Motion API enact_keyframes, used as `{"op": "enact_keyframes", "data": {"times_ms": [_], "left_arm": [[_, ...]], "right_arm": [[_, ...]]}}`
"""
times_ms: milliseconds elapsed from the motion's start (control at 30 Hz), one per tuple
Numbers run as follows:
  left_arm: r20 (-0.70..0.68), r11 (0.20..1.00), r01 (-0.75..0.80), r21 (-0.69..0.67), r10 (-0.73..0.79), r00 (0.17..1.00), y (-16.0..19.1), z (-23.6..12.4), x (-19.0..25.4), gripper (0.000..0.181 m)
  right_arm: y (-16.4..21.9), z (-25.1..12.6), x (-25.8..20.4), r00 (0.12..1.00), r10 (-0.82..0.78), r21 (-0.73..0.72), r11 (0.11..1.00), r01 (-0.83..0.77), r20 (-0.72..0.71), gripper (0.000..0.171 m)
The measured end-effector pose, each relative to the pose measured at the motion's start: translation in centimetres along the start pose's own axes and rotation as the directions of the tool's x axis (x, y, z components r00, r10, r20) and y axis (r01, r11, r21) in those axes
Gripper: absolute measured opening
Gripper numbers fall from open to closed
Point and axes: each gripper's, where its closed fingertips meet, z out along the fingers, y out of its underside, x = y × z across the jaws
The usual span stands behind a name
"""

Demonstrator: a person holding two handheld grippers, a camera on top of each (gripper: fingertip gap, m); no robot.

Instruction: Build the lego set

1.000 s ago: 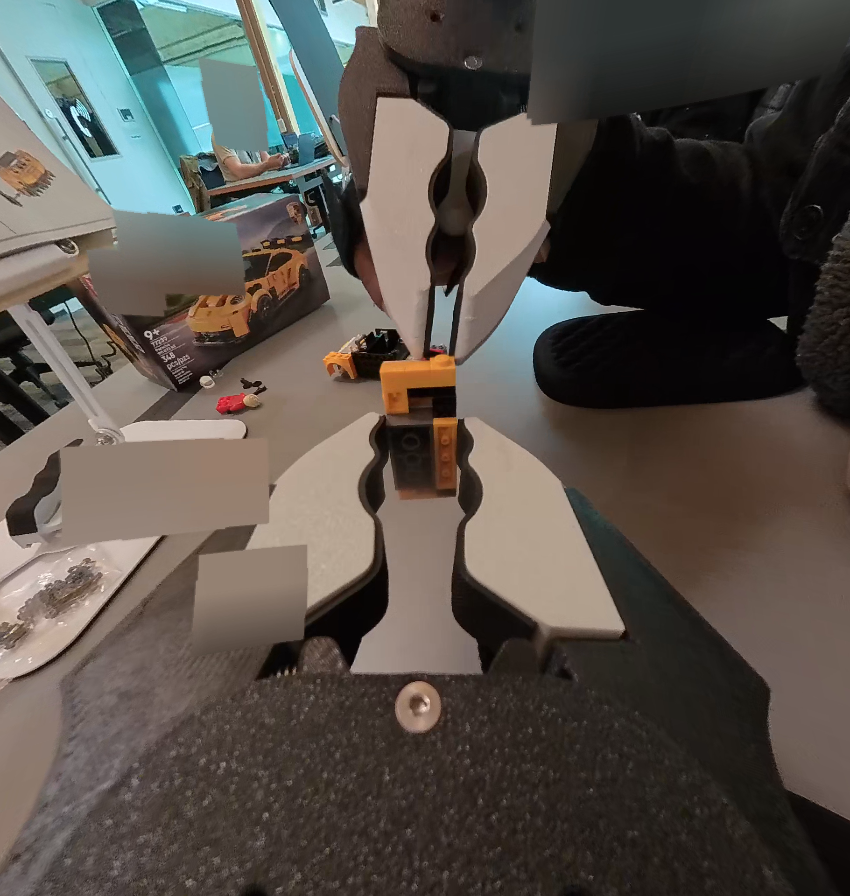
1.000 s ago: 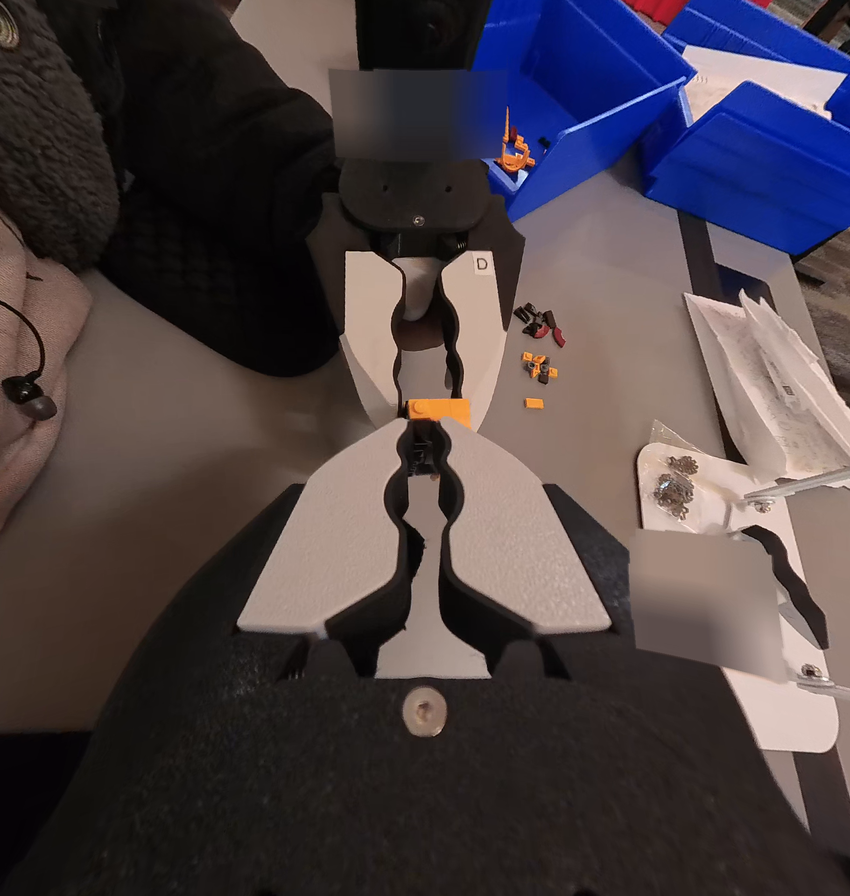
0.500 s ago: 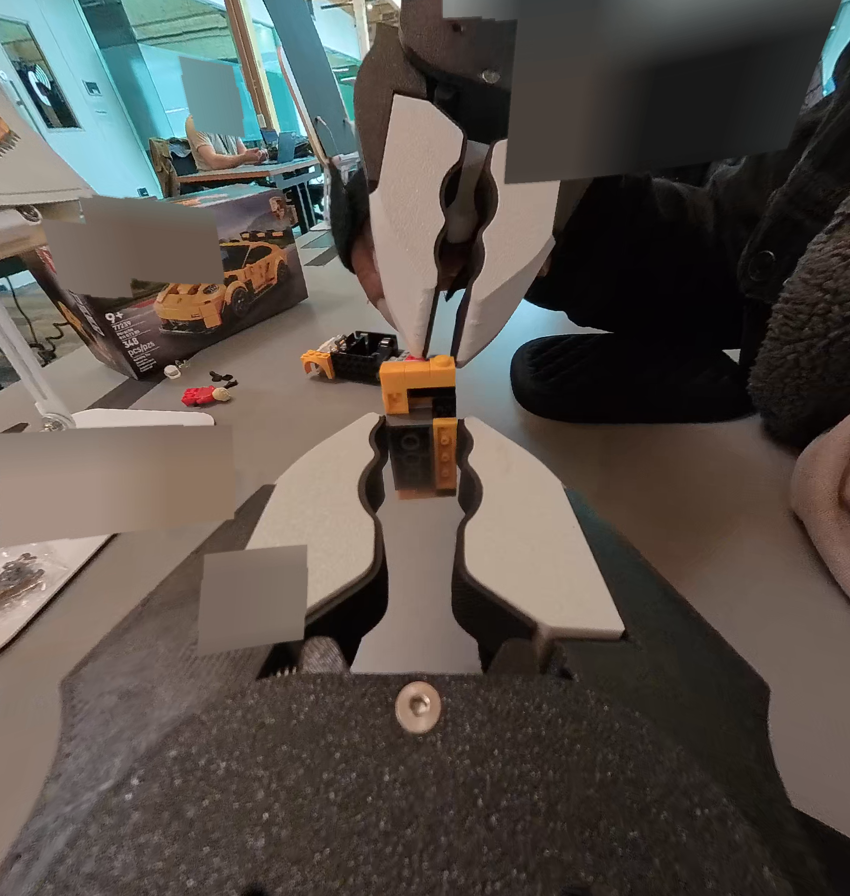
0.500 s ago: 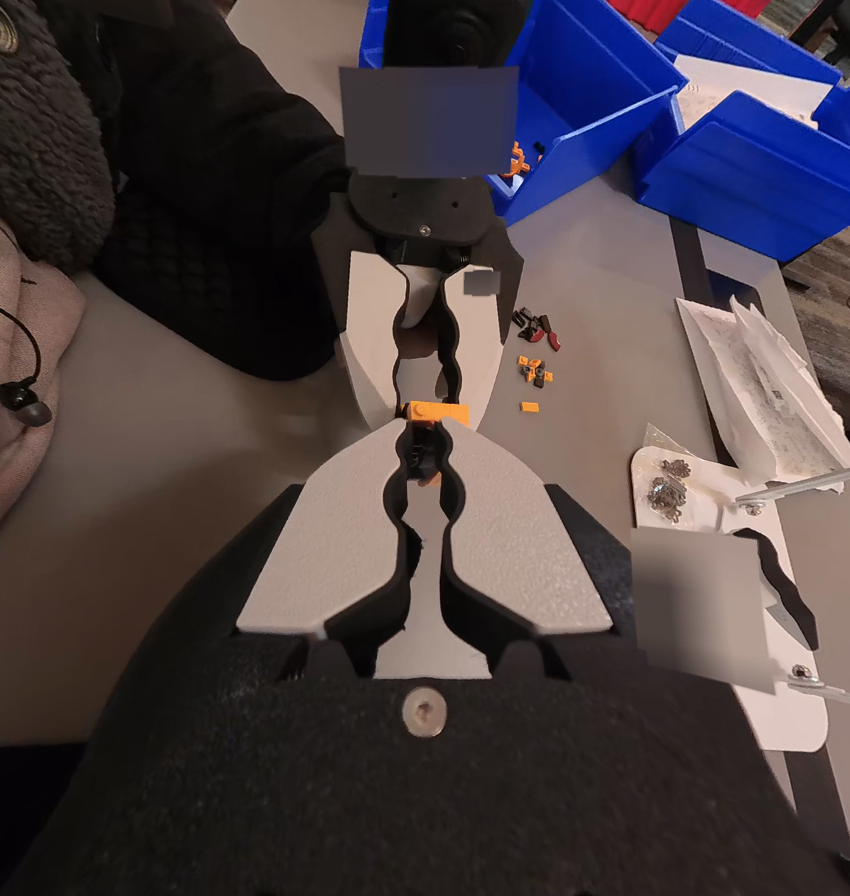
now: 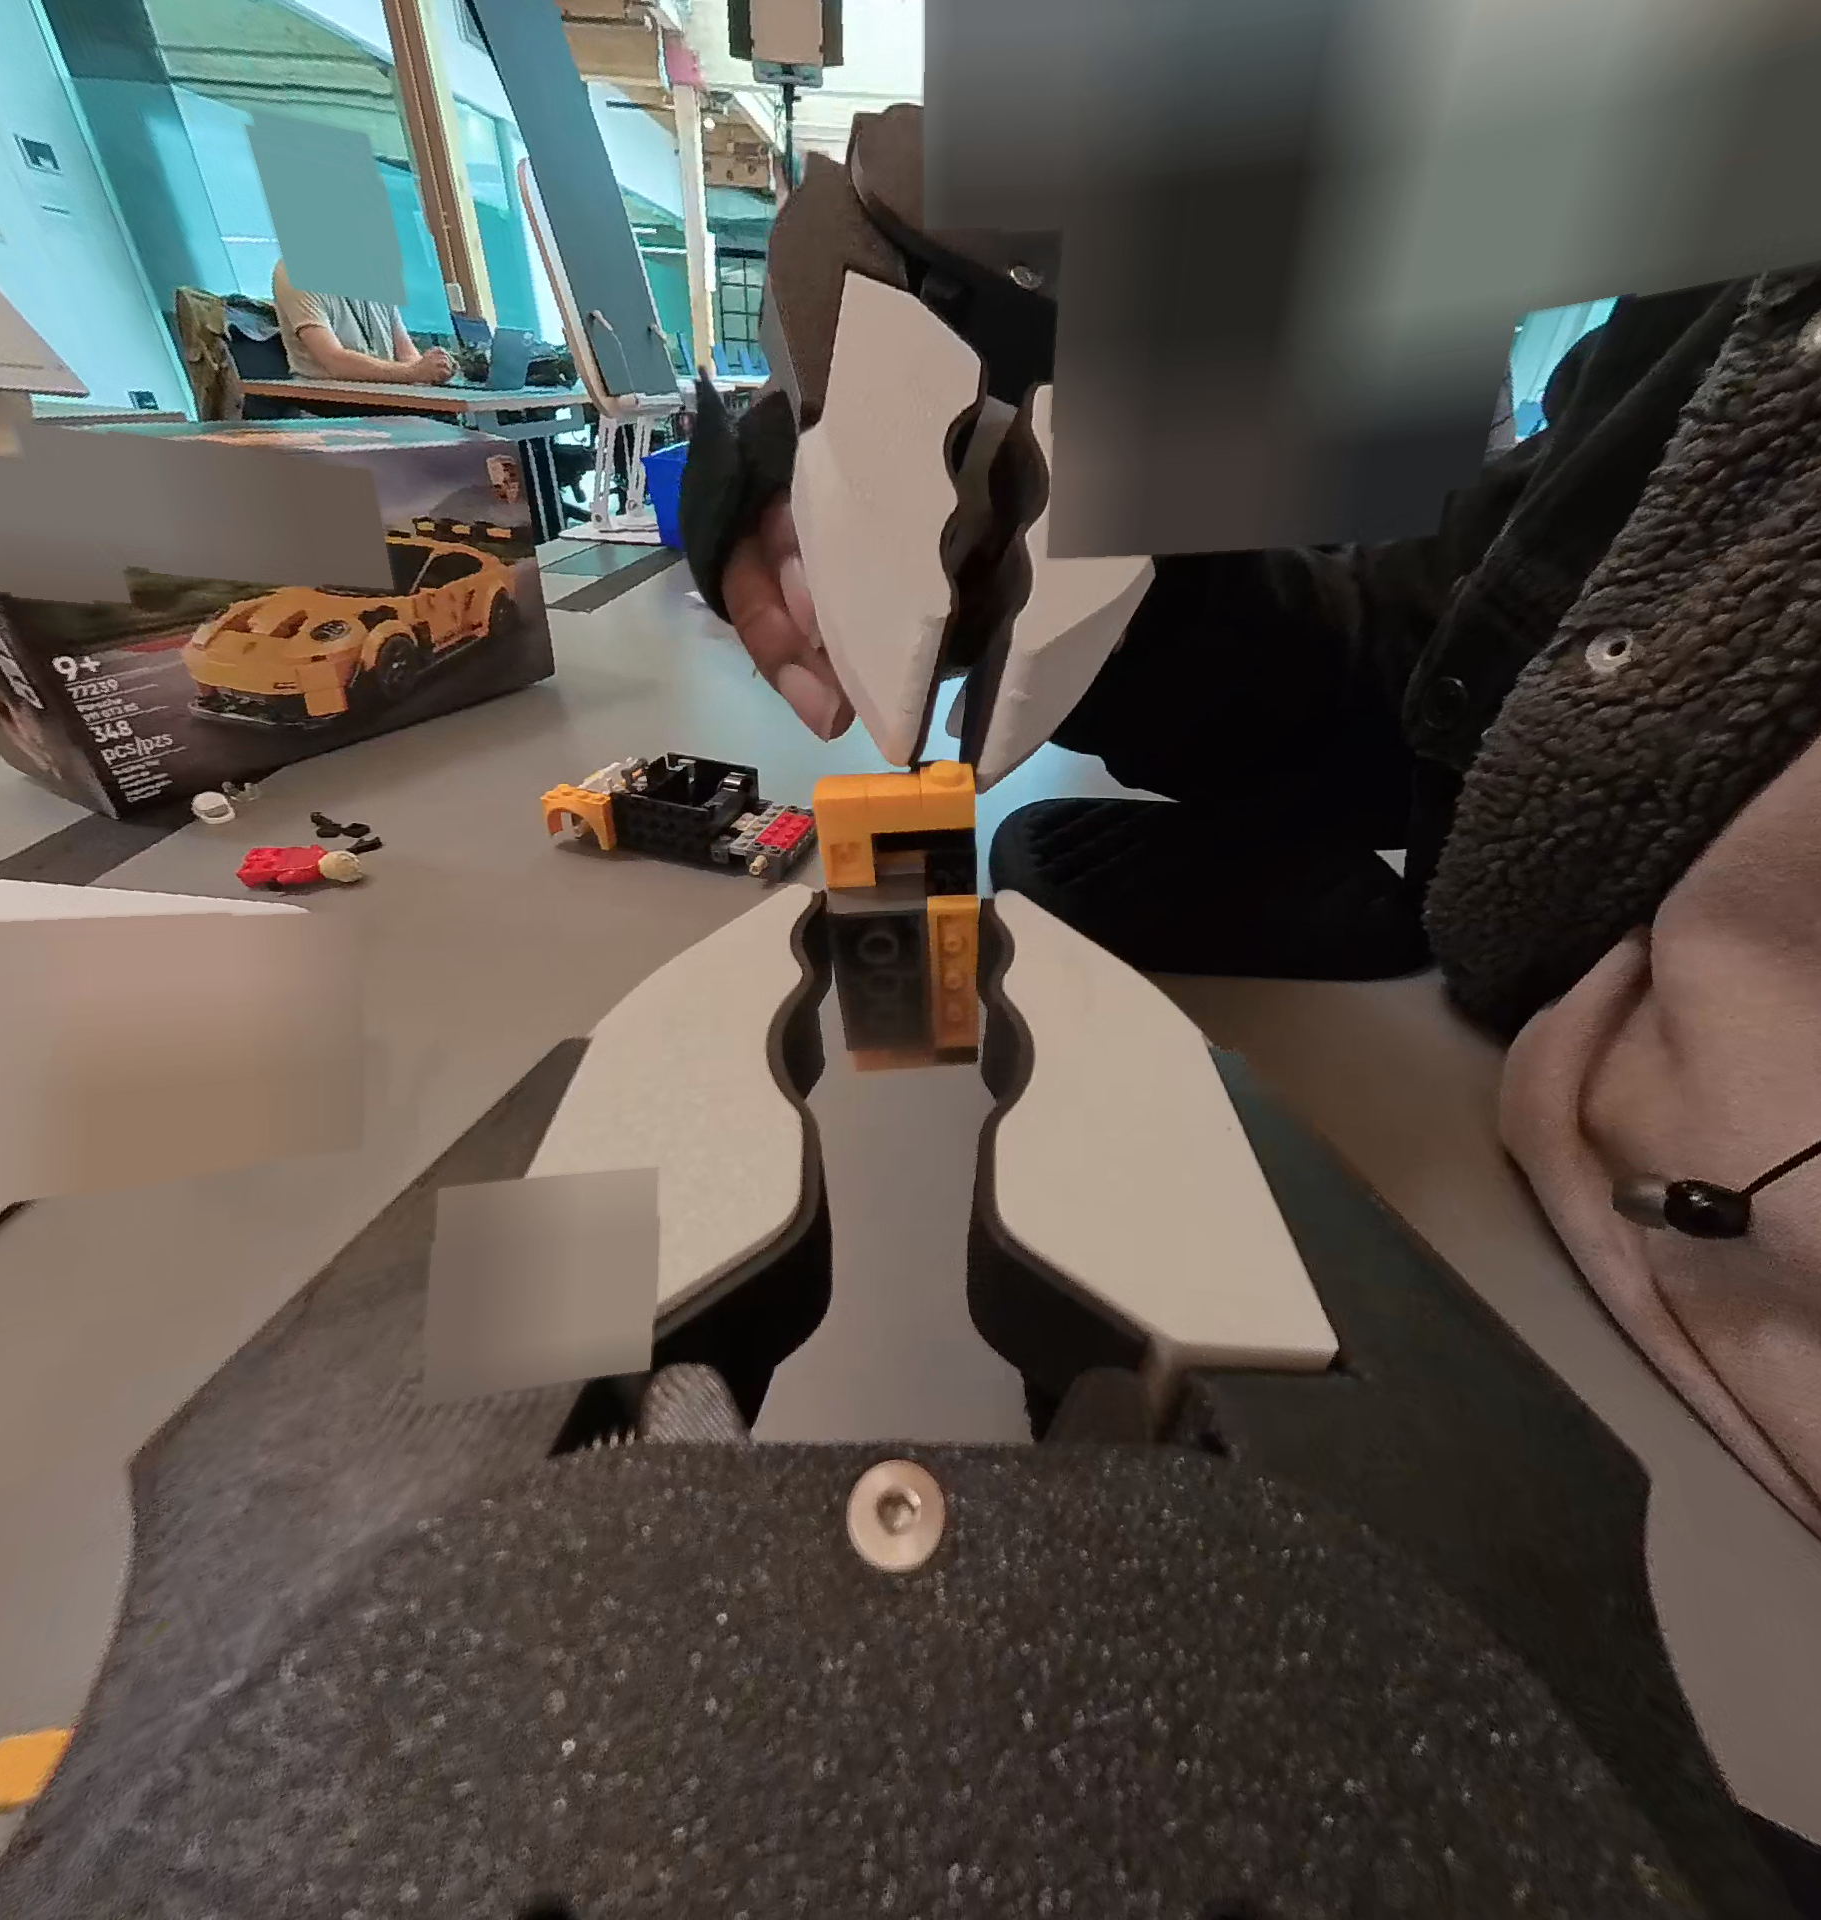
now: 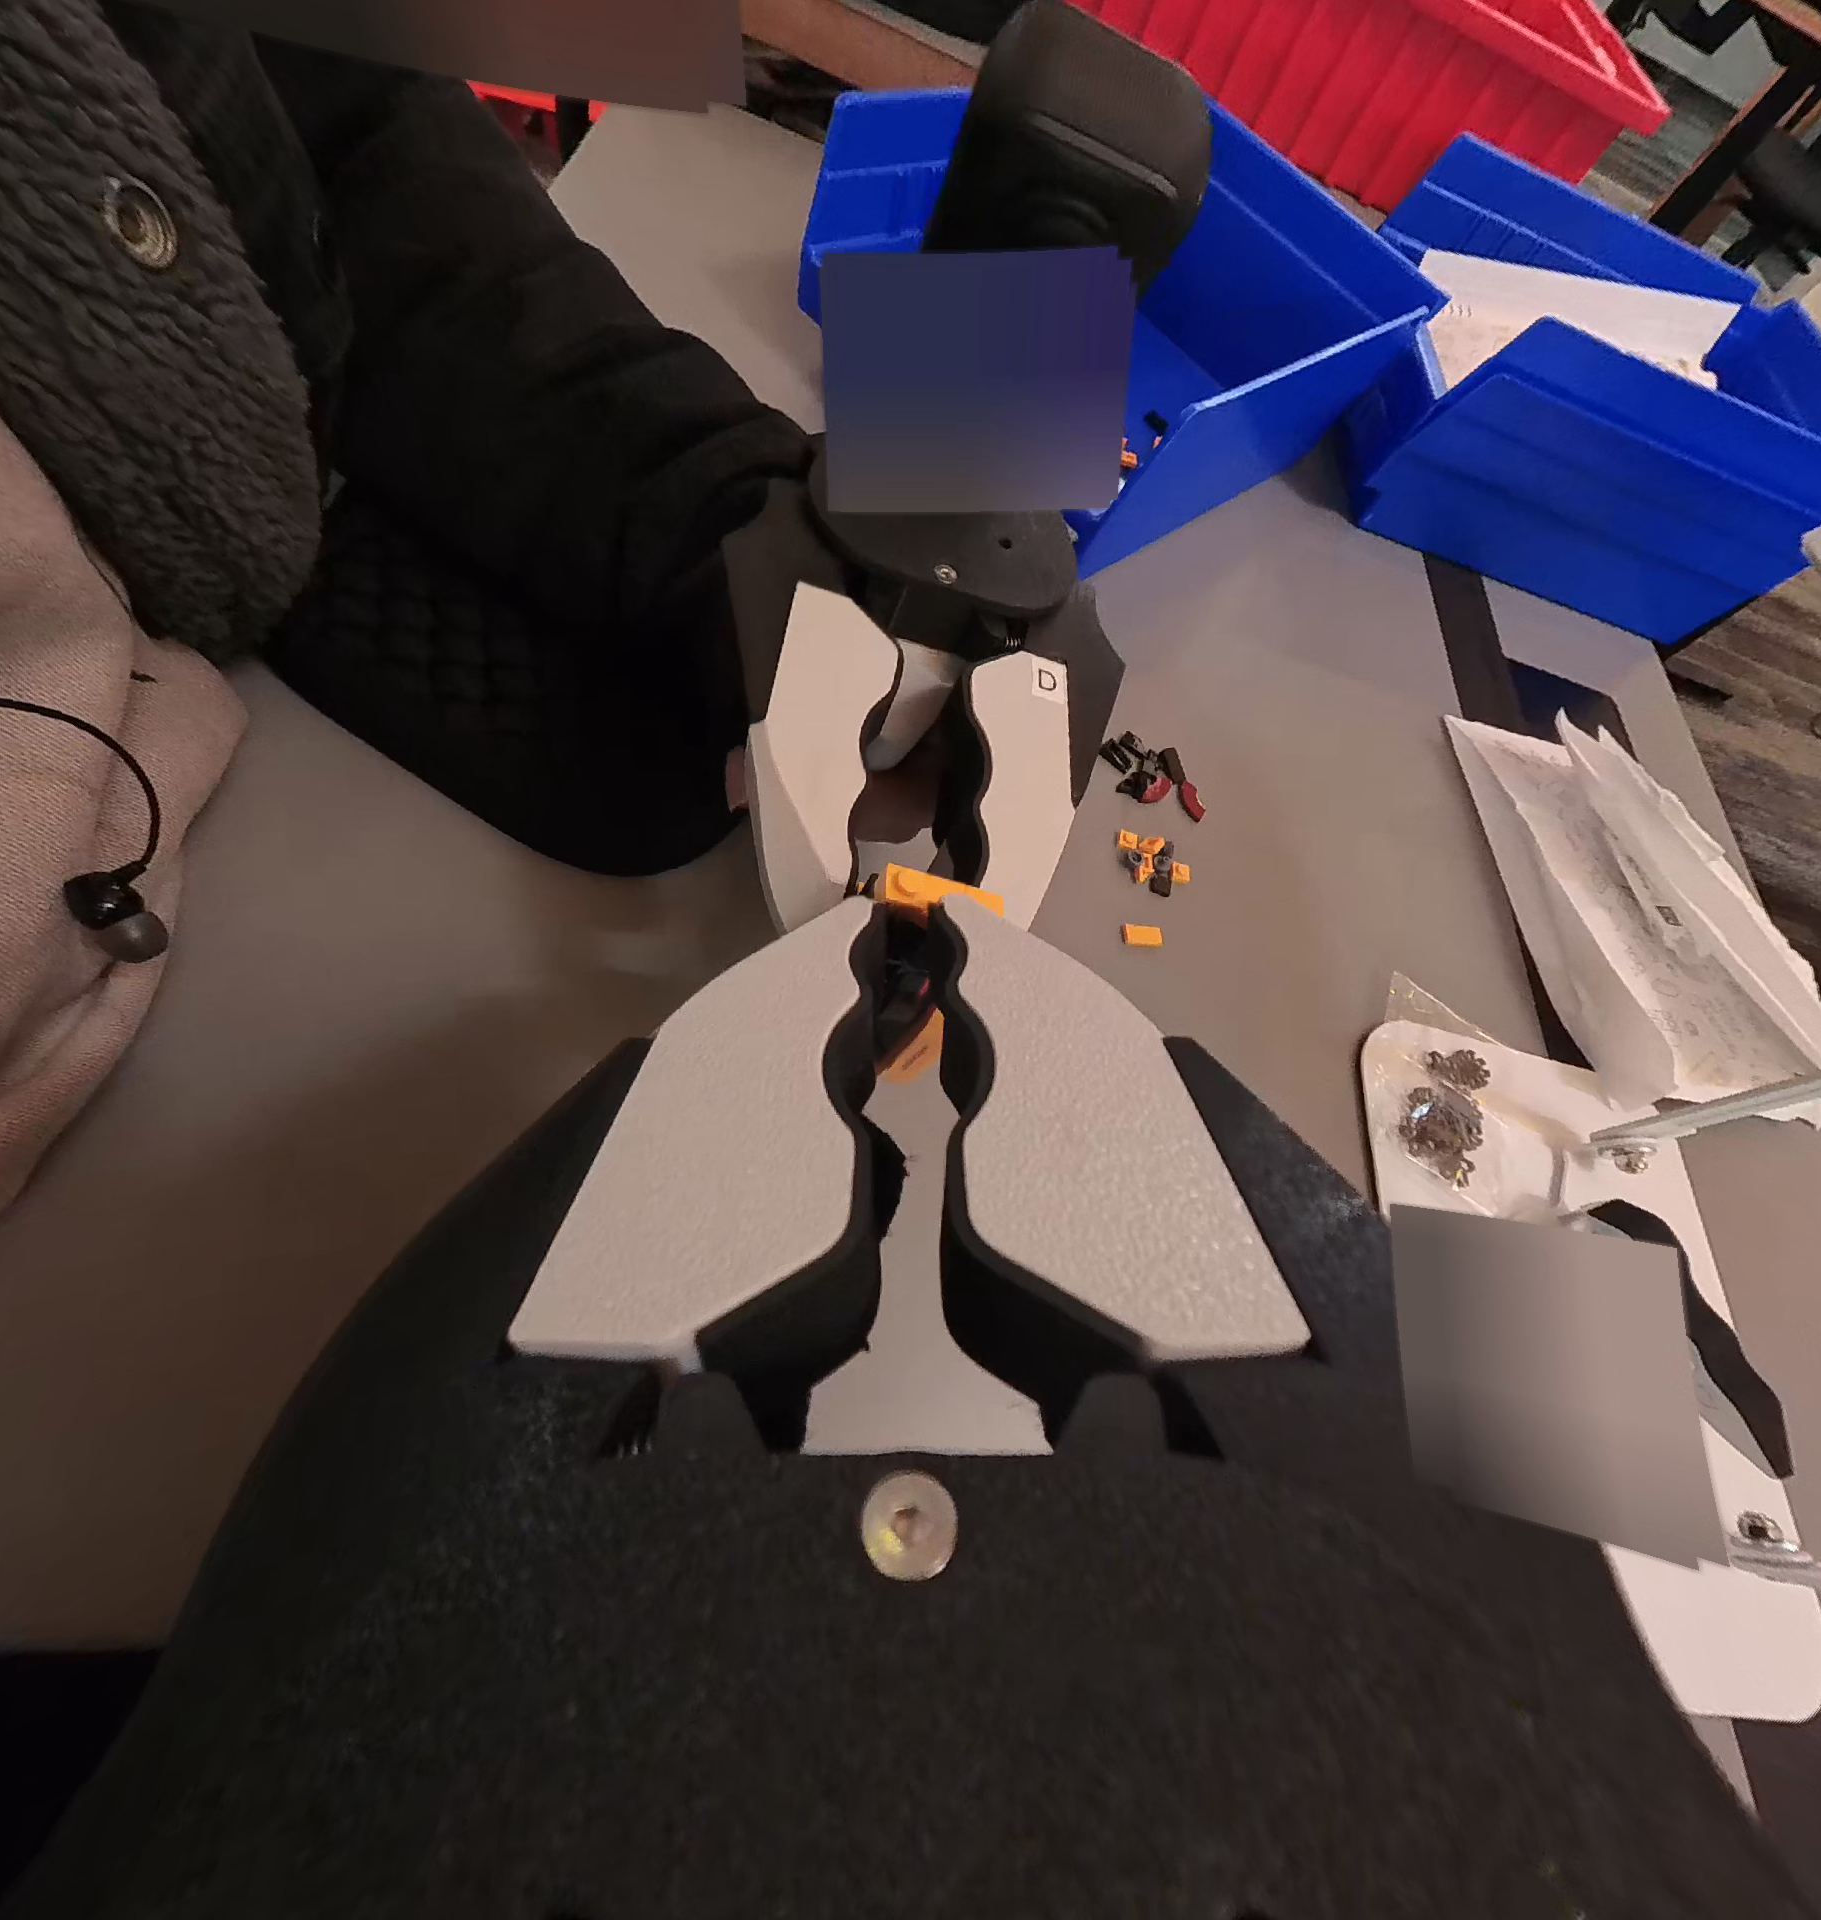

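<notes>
Left tool [image 5: 904, 914] is pinching the orange-and-black sub-assembly [image 5: 901, 914] by its lower half, held above the worktop [image 5: 594, 727], likely so the top studs stay exposed for pressing. Right tool [image 6: 904, 920] is nearly pressed together, tips right at the assembly's top orange brick; a small dark piece seems to sit between its fingers, can't confirm. Chassis [image 5: 698, 810] lies on the worktop beyond.
</notes>
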Motion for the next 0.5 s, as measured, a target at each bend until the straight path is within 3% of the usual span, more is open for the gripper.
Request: {"op": "enact_keyframes", "data": {"times_ms": [33,500], "left_arm": [[-0.006,1.0,0.009,0.008,-0.009,1.0,-0.1,0.0,0.0,0.027],[-0.089,0.995,0.082,0.054,-0.077,0.993,-0.8,-0.2,0.9,0.026]], "right_arm": [[-0.1,0.0,0.0,1.0,-0.004,0.008,1.0,0.004,-0.002,0.006],[-1.4,-0.1,-0.6,0.999,-0.024,0.094,0.995,0.021,0.024,0.007]]}}
